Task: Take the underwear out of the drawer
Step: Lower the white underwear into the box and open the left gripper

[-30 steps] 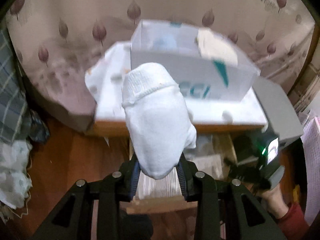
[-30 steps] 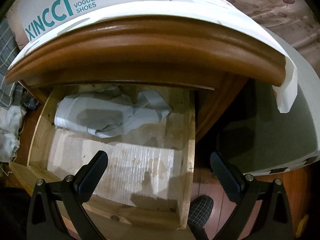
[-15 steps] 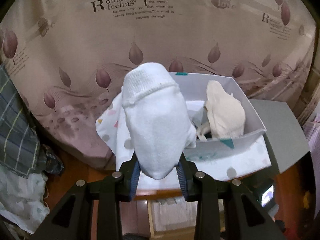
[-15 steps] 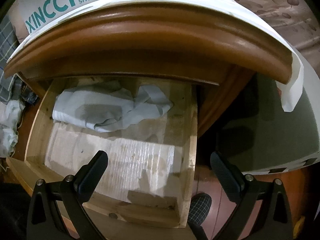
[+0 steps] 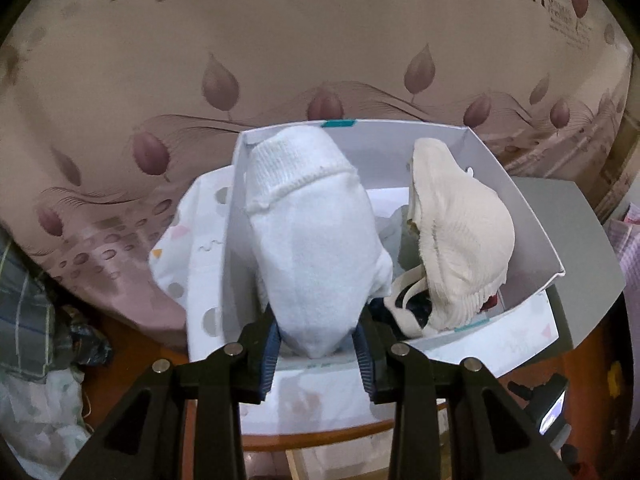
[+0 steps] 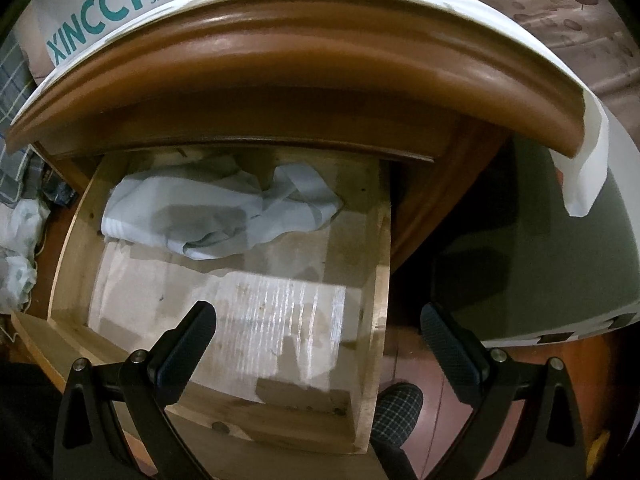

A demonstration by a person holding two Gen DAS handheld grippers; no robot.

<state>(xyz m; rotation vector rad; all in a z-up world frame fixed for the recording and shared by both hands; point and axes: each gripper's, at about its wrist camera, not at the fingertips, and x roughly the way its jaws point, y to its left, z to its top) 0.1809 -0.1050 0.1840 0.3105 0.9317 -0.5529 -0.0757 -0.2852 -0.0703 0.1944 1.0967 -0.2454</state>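
We hold a white garment (image 5: 316,256) pinched in the left claw (image 5: 318,350), its long axis running straight ahead over the left half of the shoe box (image 5: 532,224). Our right claw (image 6: 320,344) hangs spread above the open drawer (image 6: 378,280), where pale folded underwear (image 6: 208,216) lies crosswise against the far-left corner, ahead of it.

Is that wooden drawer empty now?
No. The open drawer holds a crumpled pale grey garment at its back; the rest shows only bare liner.
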